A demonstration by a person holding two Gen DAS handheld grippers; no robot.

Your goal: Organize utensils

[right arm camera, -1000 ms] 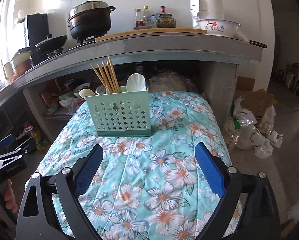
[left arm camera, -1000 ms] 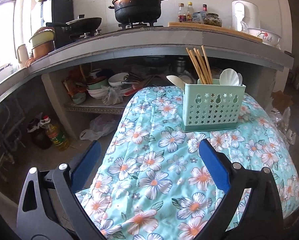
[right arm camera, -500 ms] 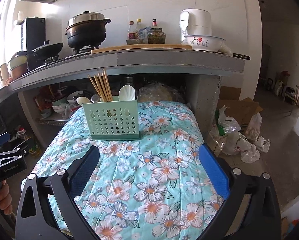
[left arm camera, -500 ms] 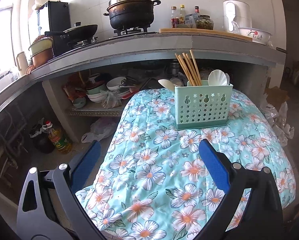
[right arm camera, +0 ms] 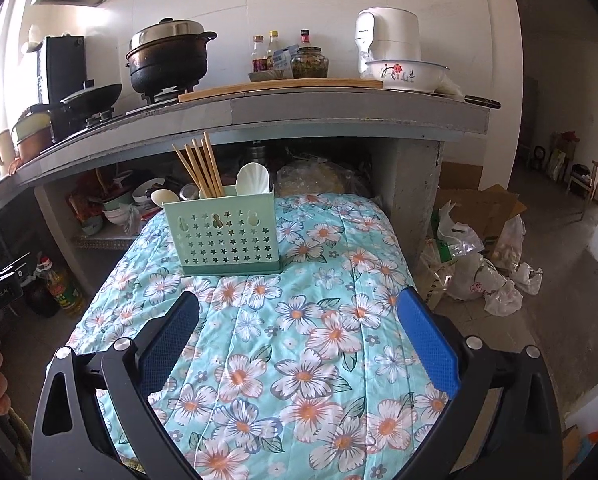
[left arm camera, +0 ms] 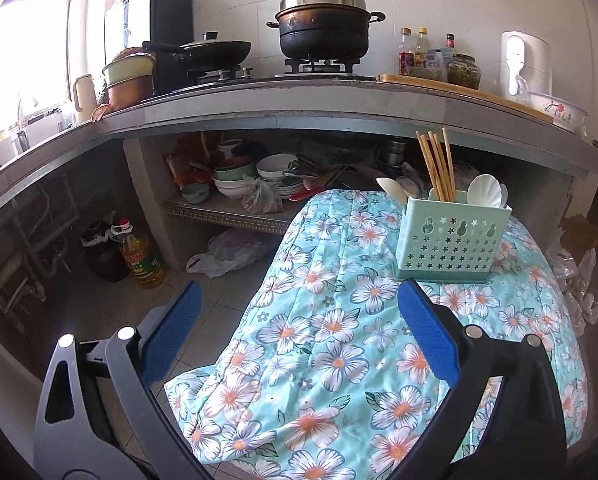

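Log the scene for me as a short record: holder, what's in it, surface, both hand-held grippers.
holder: mint-green utensil holder with star cut-outs, upright
contents: wooden chopsticks leaning left; white spoons
surface: floral quilt, nothing else on it
left hand-held gripper: open, empty, short of the holder
right hand-held gripper: open, empty, short of the holder
loose utensils on quilt: none visible

green caddy point(right arm camera: 227, 234) upright, chopsticks point(right arm camera: 203, 170), spoons point(right arm camera: 252, 179)

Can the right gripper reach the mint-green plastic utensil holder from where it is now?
Probably yes: the right gripper is open and empty, and only bare floral cloth lies between it and the mint-green plastic utensil holder.
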